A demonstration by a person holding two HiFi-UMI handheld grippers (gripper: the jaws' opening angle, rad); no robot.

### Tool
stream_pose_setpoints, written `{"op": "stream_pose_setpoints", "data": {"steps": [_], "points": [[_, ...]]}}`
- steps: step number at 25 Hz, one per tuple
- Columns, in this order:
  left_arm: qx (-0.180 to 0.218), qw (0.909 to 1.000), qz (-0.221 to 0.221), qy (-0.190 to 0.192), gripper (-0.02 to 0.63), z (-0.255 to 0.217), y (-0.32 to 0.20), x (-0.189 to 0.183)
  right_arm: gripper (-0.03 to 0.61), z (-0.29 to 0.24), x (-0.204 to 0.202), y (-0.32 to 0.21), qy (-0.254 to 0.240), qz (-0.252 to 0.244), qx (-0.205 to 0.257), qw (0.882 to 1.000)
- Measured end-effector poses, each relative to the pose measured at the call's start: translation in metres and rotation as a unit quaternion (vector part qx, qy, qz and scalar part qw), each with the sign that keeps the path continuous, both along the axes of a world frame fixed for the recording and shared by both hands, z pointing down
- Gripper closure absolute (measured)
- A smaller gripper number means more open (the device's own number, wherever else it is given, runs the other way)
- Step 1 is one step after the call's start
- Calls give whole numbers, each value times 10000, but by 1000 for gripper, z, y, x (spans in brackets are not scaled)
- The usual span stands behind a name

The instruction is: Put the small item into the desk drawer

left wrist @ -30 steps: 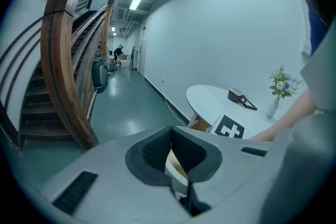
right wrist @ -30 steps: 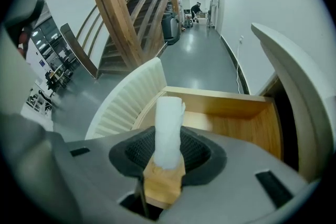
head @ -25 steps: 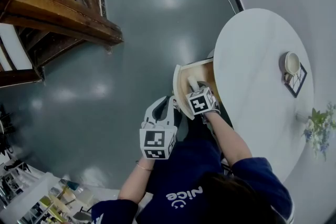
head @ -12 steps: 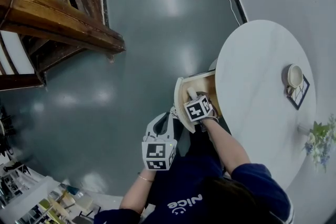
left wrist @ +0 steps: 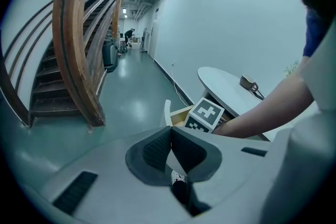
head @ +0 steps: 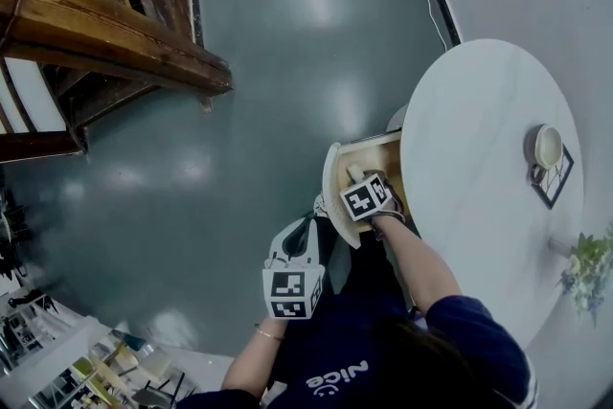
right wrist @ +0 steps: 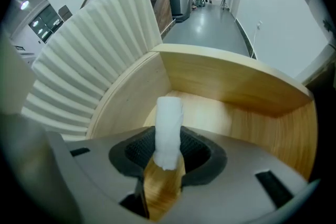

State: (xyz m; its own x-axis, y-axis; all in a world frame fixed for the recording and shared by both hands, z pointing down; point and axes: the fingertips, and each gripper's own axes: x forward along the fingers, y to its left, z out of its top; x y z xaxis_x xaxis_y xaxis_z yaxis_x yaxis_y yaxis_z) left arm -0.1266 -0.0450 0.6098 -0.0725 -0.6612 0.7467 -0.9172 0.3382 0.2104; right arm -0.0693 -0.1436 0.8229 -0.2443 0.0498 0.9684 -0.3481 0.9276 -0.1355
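Fingers of the right gripper point(right wrist: 168, 155) clench the small white roll point(right wrist: 169, 123), mid-frame within the walls of the open drawer point(right wrist: 231, 84), seemingly above its floor. Released here, it could bounce or roll. On the left gripper point(left wrist: 171, 150) the fingers are pressed together, empty.

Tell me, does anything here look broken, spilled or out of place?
Nothing stands out. The drawer is simply open, and the right gripper holds a small white roll over its wooden floor. The cup on the round table stands upright, nothing spilled.
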Motion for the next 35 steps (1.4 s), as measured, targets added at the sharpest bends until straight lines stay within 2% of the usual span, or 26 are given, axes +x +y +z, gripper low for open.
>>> {"op": "stream_pose_setpoints", "data": {"steps": [11, 21, 28, 30, 33, 35], "points": [[-144, 9998, 14, 136, 609, 10, 7, 7, 428, 23, 0, -1, 202, -94, -60, 9997], [-224, 9996, -44, 154, 609, 12, 14, -1, 421, 33, -2, -3, 404, -185, -60, 9990], [-247, 9992, -8, 319, 609, 16, 12, 1, 371, 24, -7, -5, 258, 21, -246, 9994], [-321, 9991, -26, 284, 609, 17, 13, -2, 338, 20, -9, -4, 235, 32, -308, 9992], [-463, 9988, -34, 140, 609, 18, 15, -8, 331, 11, -10, 0, 226, 27, -418, 9989], [-408, 9990, -65, 181, 609, 16, 15, -9, 327, 4, -10, 4, 218, -24, -435, 9988]]}}
